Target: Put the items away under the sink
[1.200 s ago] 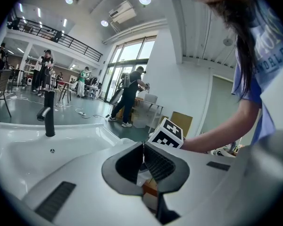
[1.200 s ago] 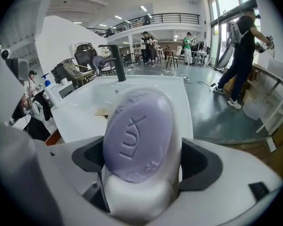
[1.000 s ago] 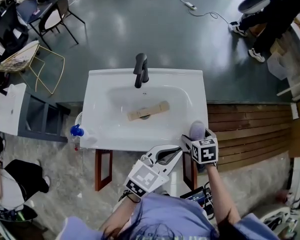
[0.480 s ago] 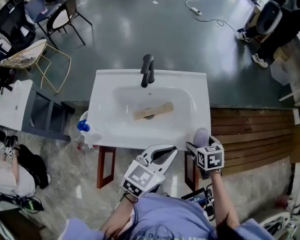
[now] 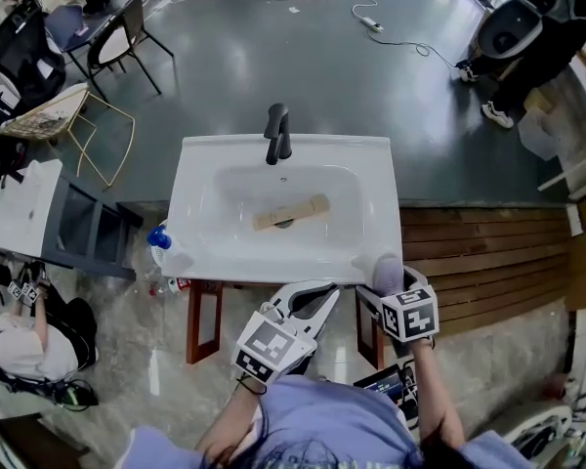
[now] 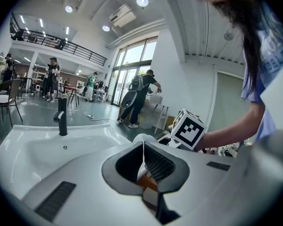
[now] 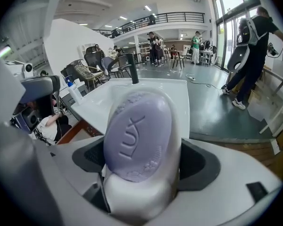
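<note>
A purple soap bar (image 7: 137, 135) lies in a white soap dish (image 7: 132, 194), and my right gripper (image 7: 144, 166) is shut on the dish. In the head view that gripper (image 5: 386, 279) holds the soap (image 5: 387, 271) at the front right corner of the white sink (image 5: 200, 252). My left gripper (image 5: 317, 299) hangs just in front of the sink's front edge, its jaws shut with nothing between them (image 6: 143, 150). A wooden piece (image 5: 291, 212) lies over the drain. A blue-capped bottle (image 5: 162, 243) stands at the sink's left edge. The space under the sink is hidden.
A black faucet (image 5: 276, 133) rises at the back of the basin. Brown wooden legs (image 5: 203, 322) carry the sink. A grey cabinet (image 5: 68, 225) stands at the left and a plank platform (image 5: 483, 262) at the right. A person (image 5: 24, 345) sits low left.
Both grippers have drawn back a little toward the sink's front edge. The soap dish stays in the right gripper. The head camera has shifted slightly.
</note>
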Motion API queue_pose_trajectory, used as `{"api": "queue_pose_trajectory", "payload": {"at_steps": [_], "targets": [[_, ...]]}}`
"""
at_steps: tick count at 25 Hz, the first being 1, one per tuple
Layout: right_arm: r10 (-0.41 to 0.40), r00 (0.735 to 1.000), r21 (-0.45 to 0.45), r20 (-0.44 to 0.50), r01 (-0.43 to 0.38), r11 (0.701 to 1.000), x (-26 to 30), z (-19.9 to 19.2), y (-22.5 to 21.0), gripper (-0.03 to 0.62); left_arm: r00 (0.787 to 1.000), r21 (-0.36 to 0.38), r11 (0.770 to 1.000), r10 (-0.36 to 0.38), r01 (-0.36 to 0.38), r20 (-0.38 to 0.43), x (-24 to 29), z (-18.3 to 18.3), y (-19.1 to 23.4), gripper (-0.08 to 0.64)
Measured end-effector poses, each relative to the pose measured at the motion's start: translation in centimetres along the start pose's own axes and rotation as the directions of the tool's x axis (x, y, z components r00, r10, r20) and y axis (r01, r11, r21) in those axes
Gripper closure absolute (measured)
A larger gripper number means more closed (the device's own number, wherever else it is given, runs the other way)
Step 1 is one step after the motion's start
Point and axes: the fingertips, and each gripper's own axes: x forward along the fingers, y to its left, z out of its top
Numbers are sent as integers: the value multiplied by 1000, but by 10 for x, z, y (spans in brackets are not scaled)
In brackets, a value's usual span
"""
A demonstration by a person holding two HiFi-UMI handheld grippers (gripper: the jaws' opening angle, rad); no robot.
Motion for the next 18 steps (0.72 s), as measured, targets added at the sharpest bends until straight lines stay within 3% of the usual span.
{"api": "queue_pose_trajectory", "payload": {"at_steps": [18], "targets": [[28,996,-85,86,-20,996,-78,-25,46,150,999,21,999,48,-48,-14,-47,-17,-63,543]]}}
